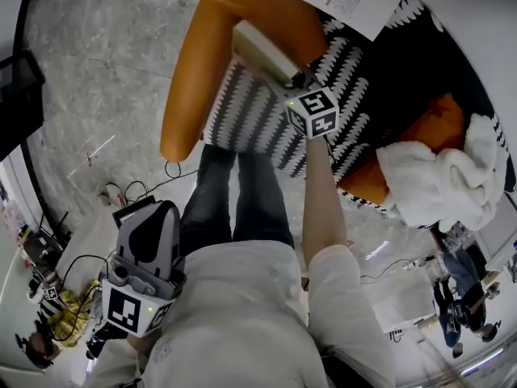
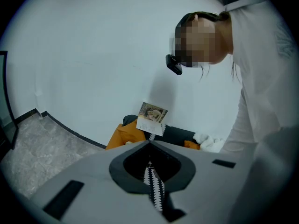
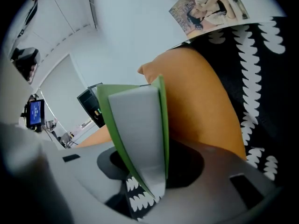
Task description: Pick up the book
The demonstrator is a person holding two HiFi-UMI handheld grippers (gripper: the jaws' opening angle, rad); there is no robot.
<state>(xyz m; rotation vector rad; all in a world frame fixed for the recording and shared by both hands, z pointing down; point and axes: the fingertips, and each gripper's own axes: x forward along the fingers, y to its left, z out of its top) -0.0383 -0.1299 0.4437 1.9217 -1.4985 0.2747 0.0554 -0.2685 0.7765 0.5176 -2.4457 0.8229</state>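
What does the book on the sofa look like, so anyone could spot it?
Start at the orange sofa with the black-and-white patterned blanket. The book is there, gripped in the right claw. Its green cover and thick grey block of pages set it apart from the thin picture magazine behind.

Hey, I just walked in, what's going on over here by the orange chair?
A person stands over the orange armchair with a black-and-white patterned throw, reaching the right gripper to a green-covered book resting on it. The book sits between that gripper's jaws, though a firm grip isn't clear. The left gripper hangs by the person's side, jaws together, holding nothing.
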